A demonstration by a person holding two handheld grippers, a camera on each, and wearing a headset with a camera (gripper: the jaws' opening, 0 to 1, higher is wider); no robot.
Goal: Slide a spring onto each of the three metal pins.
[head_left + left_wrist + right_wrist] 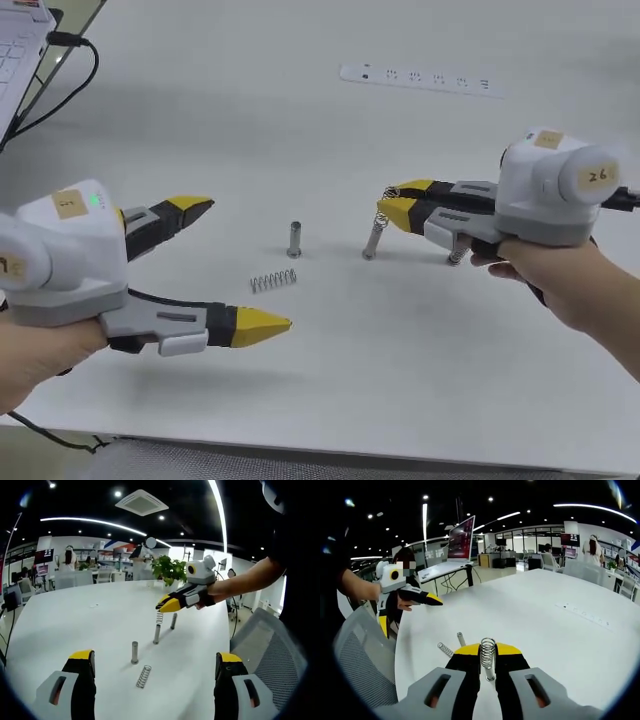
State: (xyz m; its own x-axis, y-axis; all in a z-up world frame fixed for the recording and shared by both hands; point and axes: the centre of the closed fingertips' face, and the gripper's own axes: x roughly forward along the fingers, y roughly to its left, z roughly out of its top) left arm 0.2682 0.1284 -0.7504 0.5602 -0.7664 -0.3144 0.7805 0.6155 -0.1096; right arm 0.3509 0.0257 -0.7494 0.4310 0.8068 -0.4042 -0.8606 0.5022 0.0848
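Yellow-tipped fingers [260, 322] of the left gripper [225, 265] stand wide apart at the lower left of the head view, holding nothing; its body is cut off by the left edge. Just past them a loose spring [273, 281] lies flat on the white table [330, 380], near an upright bare pin [294, 240]. At centre right, the right gripper [385, 200] pinches a spring [381, 220] at the top of the middle pin [371, 245]. That pin's lower end sits between the fingers in the right gripper view. The third pin [457, 256] is mostly hidden under that gripper; coils show at its foot. A power strip [420, 78] lies along the top, and a laptop [15, 40] is cut off at the upper left.
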